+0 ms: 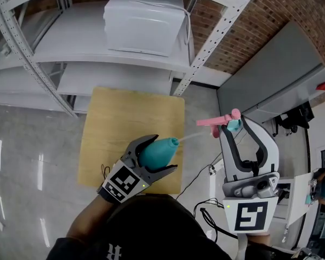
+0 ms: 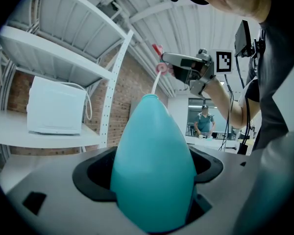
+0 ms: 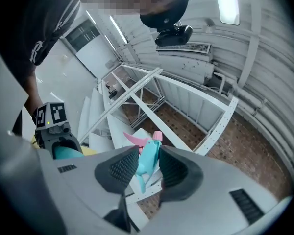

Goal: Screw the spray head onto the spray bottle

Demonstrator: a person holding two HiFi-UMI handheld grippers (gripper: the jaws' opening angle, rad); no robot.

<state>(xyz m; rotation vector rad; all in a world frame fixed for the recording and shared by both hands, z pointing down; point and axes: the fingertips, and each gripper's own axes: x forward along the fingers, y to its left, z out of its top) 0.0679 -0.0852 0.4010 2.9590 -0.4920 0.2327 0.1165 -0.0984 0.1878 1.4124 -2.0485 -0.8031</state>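
Teal spray bottle (image 2: 154, 170) in left tool (image 1: 165, 152); contents hidden, seemingly opaque.

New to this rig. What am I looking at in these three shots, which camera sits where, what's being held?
No robot here: a person holds a two-jaw gripper in each hand. The head view is from a camera on the person's head, looking steeply down; the two gripper views are from cameras riding on each gripper, looking along its jaws. The left gripper is clamped on a teal spray bottle. The right gripper pinches the spray head, teal with a pink trigger. Its thin tube reaches to the bottle's neck; the head isn't screwed on yet. Both are held in the air above a wooden tabletop, on which I see nothing lying. Behind are white shelves with a white box.
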